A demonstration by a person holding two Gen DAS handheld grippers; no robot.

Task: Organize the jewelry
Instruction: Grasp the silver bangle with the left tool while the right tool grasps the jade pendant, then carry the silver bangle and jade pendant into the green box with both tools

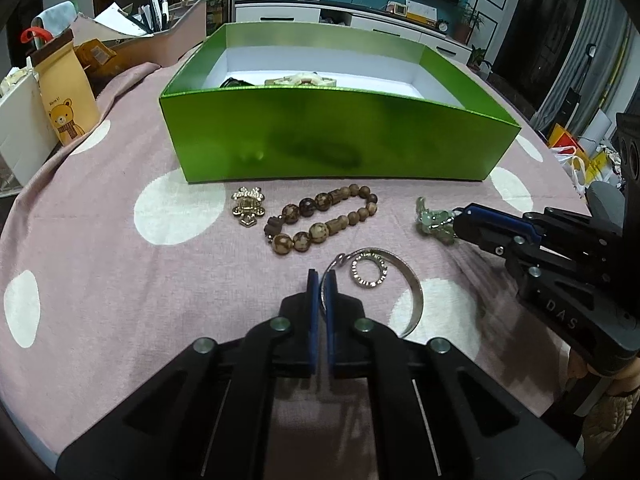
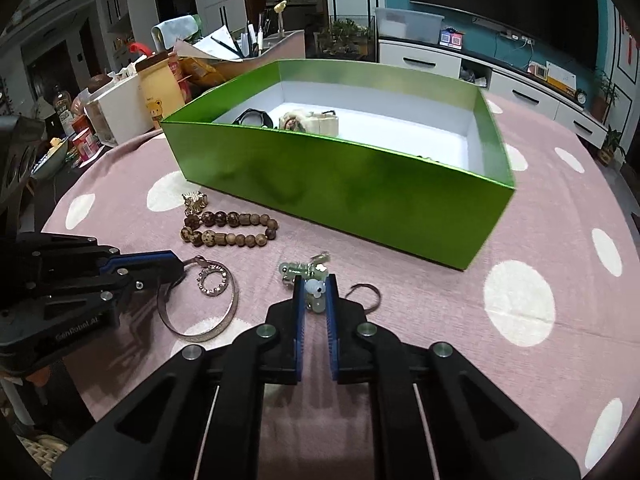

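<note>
Nearest you, the left hand-held gripper is pinched almost closed on the thin edge of the silver bangle, at the end where the small rhinestone ring hangs. That bangle looks stiff, smooth and slippery, so take it flat across the band rather than by the dangling ring, which would probably swing.

To the right, your right hand-held gripper stands narrowly parted with the pale green charm cluster between its blue pads; the pads look to be touching the small beads, gripping them lightly. The cluster seems light, loose and floppy, so clamp the bulkiest bead, not the chain. A thin dark ring lies just right of it on the table.

Farther out lie the wooden bead bracelet, soft-strung but grippy, and the gold brooch to its left, both untouched.

Beyond them sits the green box, open-topped, with a few pieces already inside.
</note>
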